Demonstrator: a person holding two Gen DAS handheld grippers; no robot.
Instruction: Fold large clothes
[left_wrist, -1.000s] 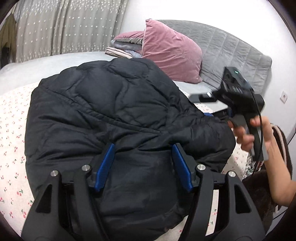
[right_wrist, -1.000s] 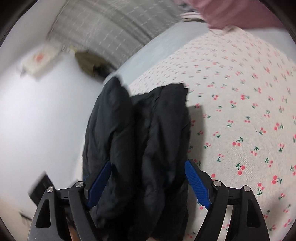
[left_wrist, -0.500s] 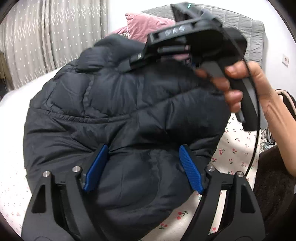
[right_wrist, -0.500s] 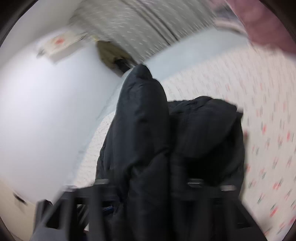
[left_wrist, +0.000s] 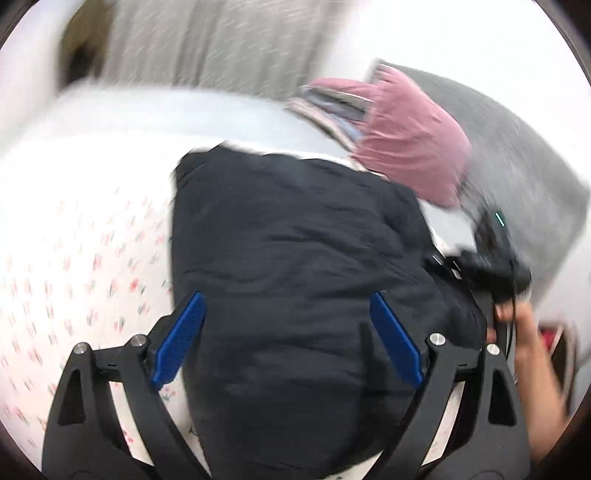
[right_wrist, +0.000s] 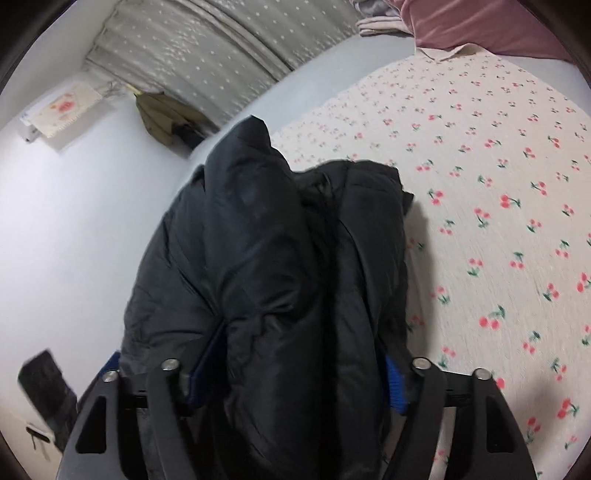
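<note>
Bed sheet (right_wrist: 498, 155) with cherry print was sharp only in the right wrist view; the left view smeared it. Black puffer jacket (left_wrist: 303, 258) lay bunched on the sheet, filling both views. Pink pillow (left_wrist: 406, 147) and grey headboard (left_wrist: 524, 155) showed whole only from the left; the right view cut the pillow off at the top edge. Left gripper (left_wrist: 288, 339) had its blue pads spread wide over the jacket, clamping nothing. Right gripper (right_wrist: 295, 380) had a thick jacket fold bulging between its jaws and covering the pads, so I couldn't tell whether it was clamped. From the left it was a dark blur at the jacket's edge.
</note>
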